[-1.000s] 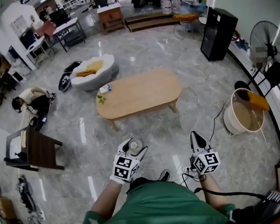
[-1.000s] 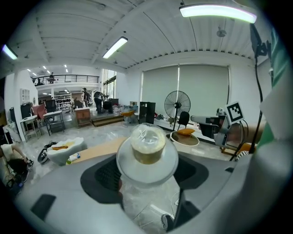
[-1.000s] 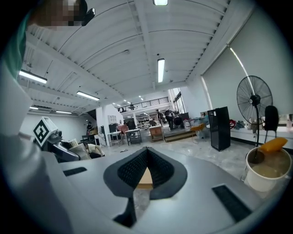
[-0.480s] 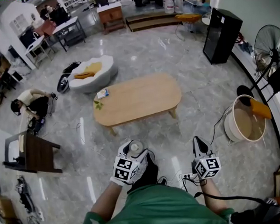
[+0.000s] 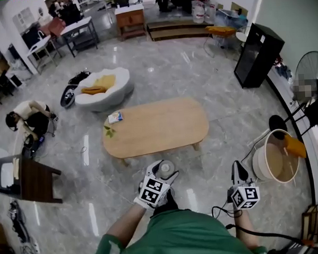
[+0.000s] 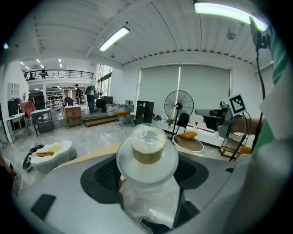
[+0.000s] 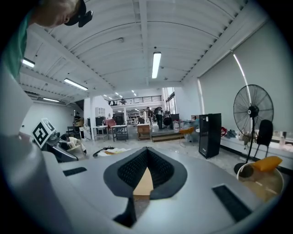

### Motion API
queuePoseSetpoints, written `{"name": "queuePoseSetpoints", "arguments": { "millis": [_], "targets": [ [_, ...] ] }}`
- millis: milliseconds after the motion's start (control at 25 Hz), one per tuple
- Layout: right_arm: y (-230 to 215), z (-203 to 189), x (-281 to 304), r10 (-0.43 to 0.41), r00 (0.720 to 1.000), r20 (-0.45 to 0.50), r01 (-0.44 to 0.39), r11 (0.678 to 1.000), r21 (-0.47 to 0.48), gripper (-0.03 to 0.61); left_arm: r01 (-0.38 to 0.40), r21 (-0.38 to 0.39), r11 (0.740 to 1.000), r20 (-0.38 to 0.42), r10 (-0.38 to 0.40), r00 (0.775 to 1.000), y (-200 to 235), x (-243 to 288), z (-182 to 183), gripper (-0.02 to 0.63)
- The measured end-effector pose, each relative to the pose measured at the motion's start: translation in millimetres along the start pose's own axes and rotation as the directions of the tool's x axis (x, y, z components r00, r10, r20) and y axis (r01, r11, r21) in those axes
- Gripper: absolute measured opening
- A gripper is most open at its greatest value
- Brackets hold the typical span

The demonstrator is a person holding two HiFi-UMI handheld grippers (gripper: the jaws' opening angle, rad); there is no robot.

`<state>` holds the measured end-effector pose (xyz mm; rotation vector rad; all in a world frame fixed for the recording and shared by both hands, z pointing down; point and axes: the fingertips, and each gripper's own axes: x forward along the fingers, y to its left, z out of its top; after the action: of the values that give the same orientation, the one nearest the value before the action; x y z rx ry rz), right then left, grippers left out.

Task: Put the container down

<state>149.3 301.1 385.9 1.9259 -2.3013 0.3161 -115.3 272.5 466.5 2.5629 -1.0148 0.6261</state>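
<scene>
1. Both grippers have shifted right and a little lower in the head view since a second ago. The wooden table now lies nearer in front of them.
2. The left gripper has its jaws clamped on the container. This is a clear plastic tub with a round clear lid and a tan filling, and its crinkled body sits between the dark pads.
3. The container is up in the air over the grey marble floor. It is just short of the table's near edge and does not rest on the tabletop.
4. The right gripper has its jaws closed tip to tip with nothing between them. A sliver of the tabletop shows through the narrow gap below the tips.
5. Near the table's left end lie a small box and a green sprig, close together.
6. Beyond the table stands a white lounge seat with a yellow cushion on it.
7. At the right are a black cabinet, a standing fan and a round tub. An orange thing lies over the tub's rim.
8. At the left a person crouches on the floor, near a dark side table.
</scene>
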Motion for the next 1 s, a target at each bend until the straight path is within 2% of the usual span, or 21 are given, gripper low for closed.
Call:
{"name": "queuePoseSetpoints", "arguments": {
  "millis": [360,680,1000],
  "targets": [
    [6,8,86,-0.001,1.0,-0.021,0.001,1.0,0.008,0.02,0.02,0.004,1.0,-0.007,-0.02,1.0,67,47,22,0.337],
    [8,12,149,0.056,0.997,-0.05,-0.056,0.998,0.0,0.021,-0.012,-0.031,0.999,-0.034,0.011,0.999,104,73,28,0.337],
    [-19,25,220,0.132,0.99,-0.038,-0.132,0.991,0.004,0.021,-0.057,-0.026,0.998,-0.045,0.056,0.997,129,120,62,0.337]
  ]
}}
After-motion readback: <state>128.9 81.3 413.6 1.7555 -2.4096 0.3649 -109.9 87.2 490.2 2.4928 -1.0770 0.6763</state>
